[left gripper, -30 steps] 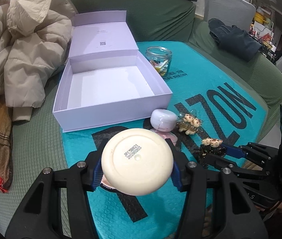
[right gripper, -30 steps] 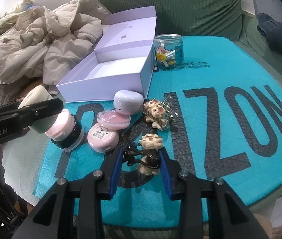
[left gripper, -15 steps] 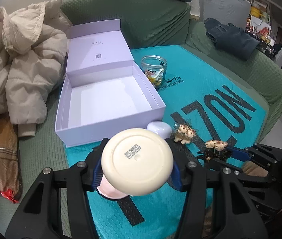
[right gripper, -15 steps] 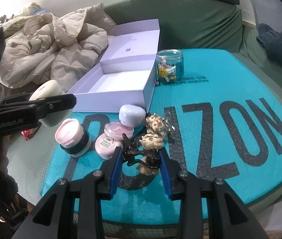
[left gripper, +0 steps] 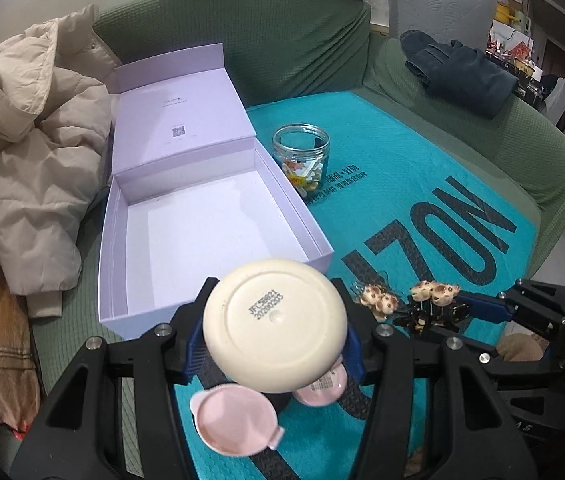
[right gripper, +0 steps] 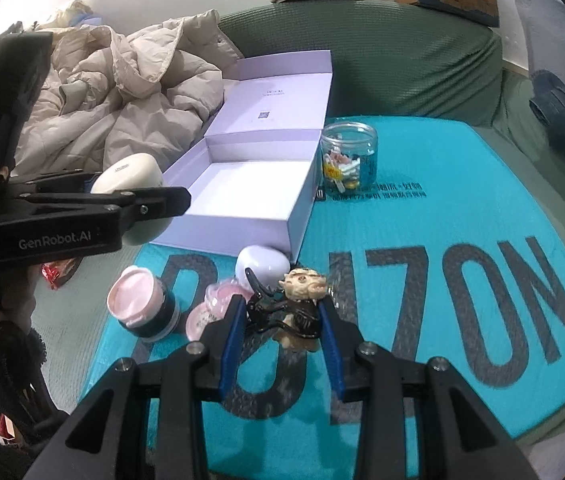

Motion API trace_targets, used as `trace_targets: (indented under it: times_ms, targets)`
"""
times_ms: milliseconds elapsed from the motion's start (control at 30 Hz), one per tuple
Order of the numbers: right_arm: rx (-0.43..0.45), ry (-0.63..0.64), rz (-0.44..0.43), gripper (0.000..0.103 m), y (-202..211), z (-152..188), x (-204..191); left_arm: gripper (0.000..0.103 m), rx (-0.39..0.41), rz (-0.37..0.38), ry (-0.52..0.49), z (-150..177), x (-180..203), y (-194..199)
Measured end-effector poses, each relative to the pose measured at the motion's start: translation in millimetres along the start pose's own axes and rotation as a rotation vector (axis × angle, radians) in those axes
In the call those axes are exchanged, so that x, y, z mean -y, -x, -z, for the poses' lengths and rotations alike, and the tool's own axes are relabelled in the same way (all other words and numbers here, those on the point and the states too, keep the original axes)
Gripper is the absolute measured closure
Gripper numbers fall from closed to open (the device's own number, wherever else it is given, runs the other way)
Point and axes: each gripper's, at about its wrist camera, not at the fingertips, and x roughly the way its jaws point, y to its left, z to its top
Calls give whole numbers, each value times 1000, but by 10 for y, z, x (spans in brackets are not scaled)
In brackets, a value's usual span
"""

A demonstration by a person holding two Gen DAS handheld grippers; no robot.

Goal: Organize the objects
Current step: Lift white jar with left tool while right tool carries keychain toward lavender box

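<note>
My left gripper (left gripper: 274,344) is shut on a cream round jar (left gripper: 275,326), held in the air near the front wall of the open lilac box (left gripper: 202,216); its stamped base faces the camera. In the right wrist view the same cream jar (right gripper: 130,176) hangs left of the lilac box (right gripper: 250,192). My right gripper (right gripper: 282,316) is shut on a black hair clip with beige bear heads (right gripper: 302,286), raised above the teal mat (right gripper: 462,272). A second bear clip (left gripper: 380,300) lies on the mat. A pink-topped dark jar (right gripper: 142,304), two pink compacts (right gripper: 210,308) and a white case (right gripper: 262,262) sit near the box.
A glass jar of small items (left gripper: 302,156) stands right of the box. A beige puffer jacket (left gripper: 22,152) lies heaped to the left on the green sofa (left gripper: 302,40). Dark folded clothes (left gripper: 458,72) rest at the far right. A red wrapper (right gripper: 56,272) lies beside the mat.
Both grippers have risen with their loads. The cream jar has lifted clear of the pink-topped jar and moved toward the box. The bear clip has come up off the mat.
</note>
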Motion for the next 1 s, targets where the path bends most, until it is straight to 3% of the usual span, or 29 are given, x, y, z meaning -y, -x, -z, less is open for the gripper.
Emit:
trace_targets:
  times_ms: [433, 1000]
  targets:
    - [-14, 95, -27, 67, -290, -426, -123, 51, -16, -15, 20, -199, -318, -213]
    - [22, 190, -39, 67, -834, -1031, -274, 51, 2, -202, 70, -402, -941, -558]
